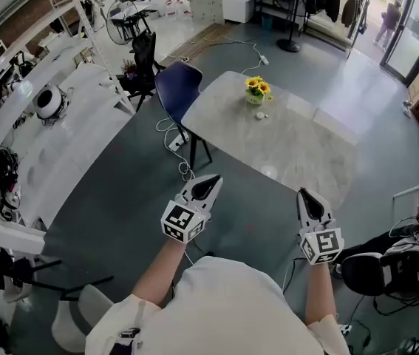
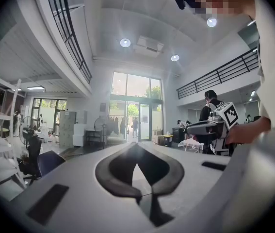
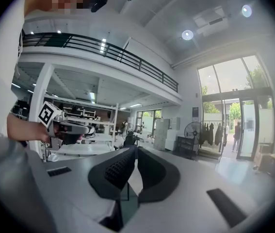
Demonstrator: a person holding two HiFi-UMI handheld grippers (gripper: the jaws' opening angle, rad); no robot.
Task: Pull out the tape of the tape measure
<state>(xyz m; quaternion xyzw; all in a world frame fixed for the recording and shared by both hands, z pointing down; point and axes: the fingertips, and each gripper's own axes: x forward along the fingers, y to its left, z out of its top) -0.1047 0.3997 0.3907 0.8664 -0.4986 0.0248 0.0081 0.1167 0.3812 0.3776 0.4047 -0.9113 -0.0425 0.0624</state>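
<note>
Both tongs are held up in front of the person's chest, well short of the pot of yellow flowers point(image 1: 256, 89). That looks like a carrying posture, with nothing yet in reach. The left tongs point(image 1: 208, 188) are pressed together on nothing, and the right tongs point(image 1: 310, 203) likewise meet at the tips with nothing between them. Closed and empty suits an approach, since they need spreading only at the grasp. The task's thing is in neither grip: a small pale object point(image 1: 261, 115) lies just beside the pot, on the person's side of it. It may be the tape measure, though it is too small to tell. The pot stands towards the far end of a pale marbled tabletop point(image 1: 305, 150). A dark blue chair point(image 1: 176, 86) sits left of the pot at the tabletop's edge. The room is a tall open hall with a grey floor point(image 1: 120, 205), white shelving point(image 1: 61, 124) far left of the pot, and glass doors point(image 1: 416, 28) beyond it to the right
</note>
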